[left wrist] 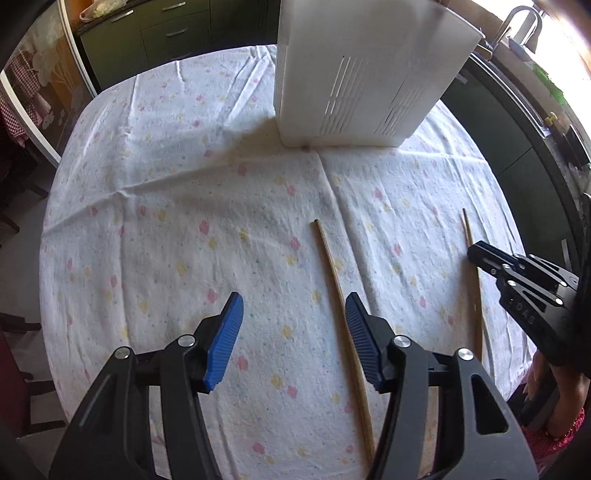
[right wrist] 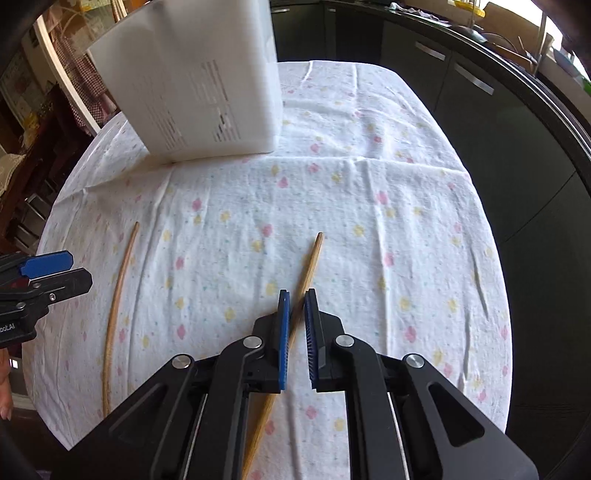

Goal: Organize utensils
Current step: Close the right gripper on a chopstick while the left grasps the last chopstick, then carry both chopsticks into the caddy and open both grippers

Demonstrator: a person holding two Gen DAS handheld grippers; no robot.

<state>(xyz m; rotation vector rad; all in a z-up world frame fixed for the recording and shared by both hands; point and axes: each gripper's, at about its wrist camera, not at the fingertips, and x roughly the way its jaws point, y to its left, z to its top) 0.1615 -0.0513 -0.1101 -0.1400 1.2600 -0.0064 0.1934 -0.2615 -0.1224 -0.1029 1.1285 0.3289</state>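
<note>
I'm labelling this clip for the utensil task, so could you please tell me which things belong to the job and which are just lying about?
Job:
left chopstick
right chopstick, between right gripper pads
white utensil holder
left gripper

Background:
floral tablecloth
dark cabinets
faucet

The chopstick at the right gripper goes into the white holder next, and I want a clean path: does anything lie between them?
Nothing visible does. Between the chopstick and the white holder lies only bare tablecloth; the other chopstick lies off to the left.
</note>
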